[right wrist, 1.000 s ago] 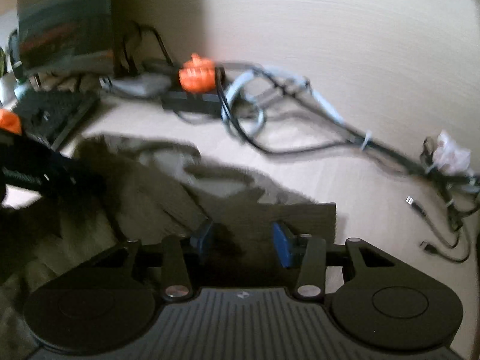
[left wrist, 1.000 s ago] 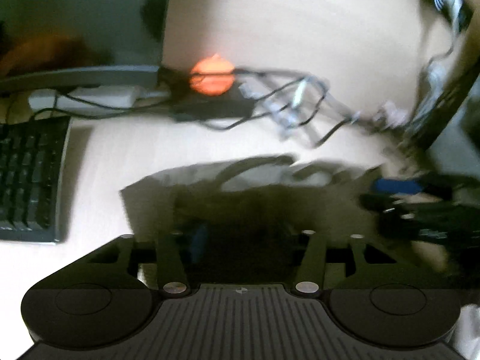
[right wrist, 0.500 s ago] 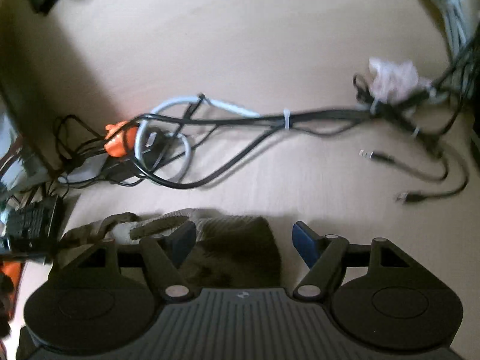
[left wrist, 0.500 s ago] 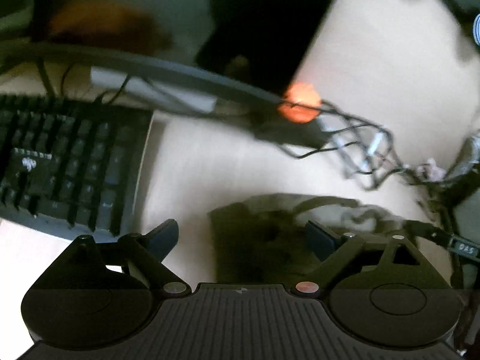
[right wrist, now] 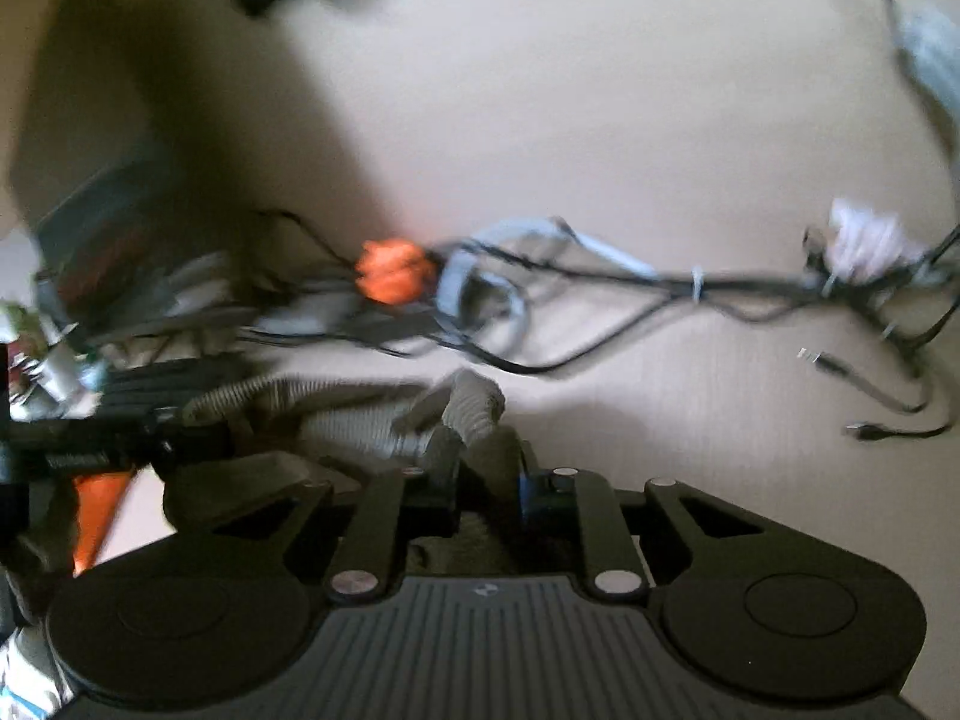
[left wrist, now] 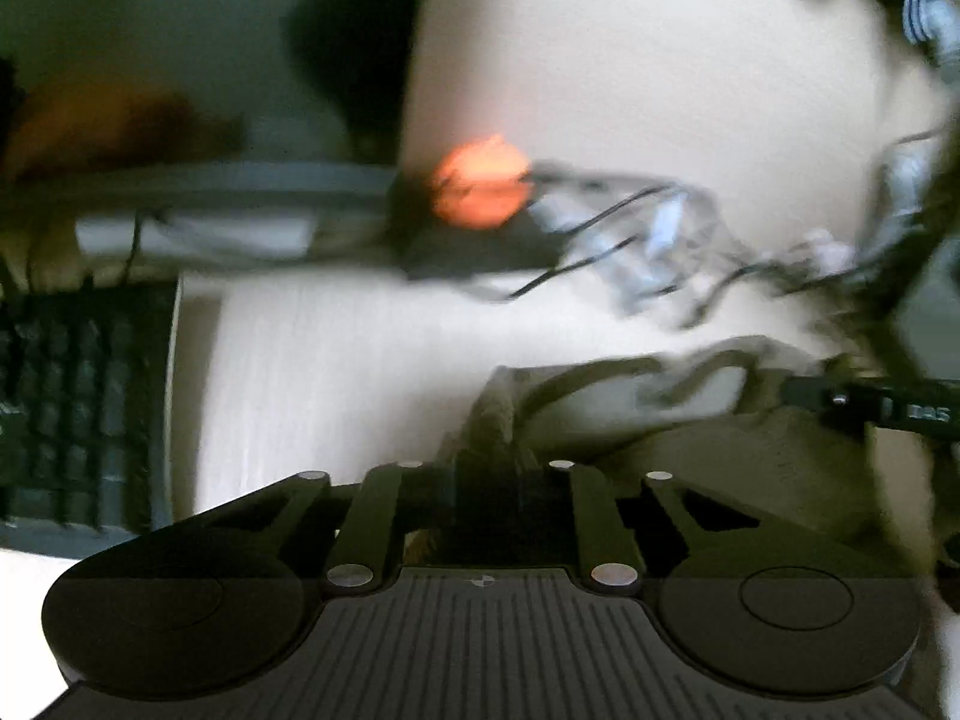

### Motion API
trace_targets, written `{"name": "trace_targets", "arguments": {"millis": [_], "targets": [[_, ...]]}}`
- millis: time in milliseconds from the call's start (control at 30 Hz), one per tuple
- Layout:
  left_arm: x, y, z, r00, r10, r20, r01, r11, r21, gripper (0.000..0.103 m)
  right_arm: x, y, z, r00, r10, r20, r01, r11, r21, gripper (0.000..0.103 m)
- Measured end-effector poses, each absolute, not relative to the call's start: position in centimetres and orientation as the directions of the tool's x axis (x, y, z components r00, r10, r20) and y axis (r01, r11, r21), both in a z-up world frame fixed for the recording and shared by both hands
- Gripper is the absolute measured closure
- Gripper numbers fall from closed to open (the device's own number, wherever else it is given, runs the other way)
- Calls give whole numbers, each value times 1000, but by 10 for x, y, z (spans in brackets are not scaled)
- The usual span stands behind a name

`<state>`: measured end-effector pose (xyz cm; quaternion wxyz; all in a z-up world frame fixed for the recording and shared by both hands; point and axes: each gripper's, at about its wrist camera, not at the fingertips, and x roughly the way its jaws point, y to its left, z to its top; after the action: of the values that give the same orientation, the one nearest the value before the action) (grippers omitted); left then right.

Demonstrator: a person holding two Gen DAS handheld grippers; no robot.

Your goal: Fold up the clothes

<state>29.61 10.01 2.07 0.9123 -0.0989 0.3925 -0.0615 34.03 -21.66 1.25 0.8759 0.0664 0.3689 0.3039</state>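
Our left tongs [left wrist: 489, 474] were clamped on a bunched edge of the olive garment [left wrist: 708, 456], and our right tongs [right wrist: 489, 480] were pinched together on another ribbed fold of it [right wrist: 474, 408]. The cloth hung between the two, just above the pale desk [right wrist: 690, 420]. Behind it lay a tangle of cables [right wrist: 600, 288], an orange plug [left wrist: 480, 192] and a dark keyboard [left wrist: 72, 402], all blurred.

Ribbed olive knit cloth [right wrist: 474, 408] on a matt, pale wood-look tabletop [right wrist: 690, 420].
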Motion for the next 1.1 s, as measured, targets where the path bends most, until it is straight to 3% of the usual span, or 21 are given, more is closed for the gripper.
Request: {"name": "trace_targets", "arguments": {"millis": [133,267,300,367,433,467,500,567,633,733,1000,1033,1067,1100], "targets": [[219,103,76,730,-260,-632,150,963,-223,86,254,-238,44,565,568,-599,-516,809,280,87],[144,107,73,694,-297,-656,215,955,-204,85,178,-254,27,546,488,-681,-506,840,196,85],[129,109,66,677,-300,-672,231,954,-193,81,164,-256,18,529,464,-711,-515,841,166,80],[106,114,46,620,-302,-724,230,952,-200,72,137,-262,0,501,390,-773,-529,844,83,60],[90,124,31,566,-329,-756,217,944,-248,60,119,-272,-7,492,343,-800,-517,855,49,52],[82,130,24,539,-344,-769,208,939,-274,56,117,-281,-2,498,359,-789,-494,866,82,50],[77,136,22,527,-361,-769,201,932,-301,46,114,-290,3,505,375,-777,-471,875,116,46],[72,149,24,531,-402,-746,185,914,-362,36,112,-308,15,529,413,-741,-419,887,195,30],[72,161,30,563,-448,-694,168,885,-434,14,122,-319,27,572,476,-668,-362,877,316,26],[88,166,30,593,-482,-645,132,848,-513,11,149,-313,23,599,527,-603,-302,846,440,26],[165,129,-12,518,-511,-686,83,828,-554,10,220,-267,-41,419,608,-675,-307,794,525,26],[174,126,-17,510,-516,-688,72,823,-564,10,225,-264,-45,407,624,-667,-317,781,538,32],[183,123,-22,502,-521,-690,57,816,-575,12,230,-262,-47,401,637,-658,-325,771,548,47],[194,121,-22,504,-520,-690,57,816,-575,19,238,-260,-48,395,651,-649,-329,759,562,53]]}}
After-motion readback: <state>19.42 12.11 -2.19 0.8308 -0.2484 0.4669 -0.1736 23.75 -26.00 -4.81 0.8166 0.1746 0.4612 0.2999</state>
